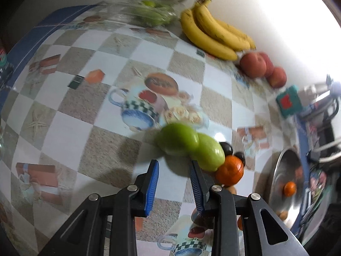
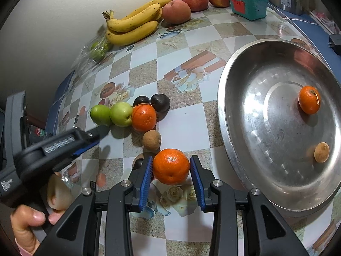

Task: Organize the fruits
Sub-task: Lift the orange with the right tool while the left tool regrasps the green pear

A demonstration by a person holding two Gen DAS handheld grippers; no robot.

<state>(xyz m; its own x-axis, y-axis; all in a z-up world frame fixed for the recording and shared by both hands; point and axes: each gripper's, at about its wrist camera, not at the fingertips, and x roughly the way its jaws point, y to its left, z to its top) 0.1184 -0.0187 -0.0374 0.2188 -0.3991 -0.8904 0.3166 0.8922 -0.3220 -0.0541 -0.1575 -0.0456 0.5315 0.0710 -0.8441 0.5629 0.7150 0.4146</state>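
Sorting fruit from the desk (image 2: 181, 125) into the steel tray (image 2: 234, 81), with most of it not yet moved.

Judging by what lies where, the job is early: only one orange (image 2: 309, 102) and one small brown fruit (image 2: 321, 152) sit in the tray. On the desk remain two oranges, two green apples (image 2: 110, 114), two dark plums (image 2: 152, 101), at least one brown fruit (image 2: 151, 140), three peaches (image 2: 195, 0) and one banana bunch (image 2: 132, 26) by the wall. The right gripper (image 2: 171, 166) stands open, its pads either side of the nearest orange (image 2: 171, 166), not visibly clamped. The left gripper (image 1: 174, 166) is open too, empty, just short of the green apples.
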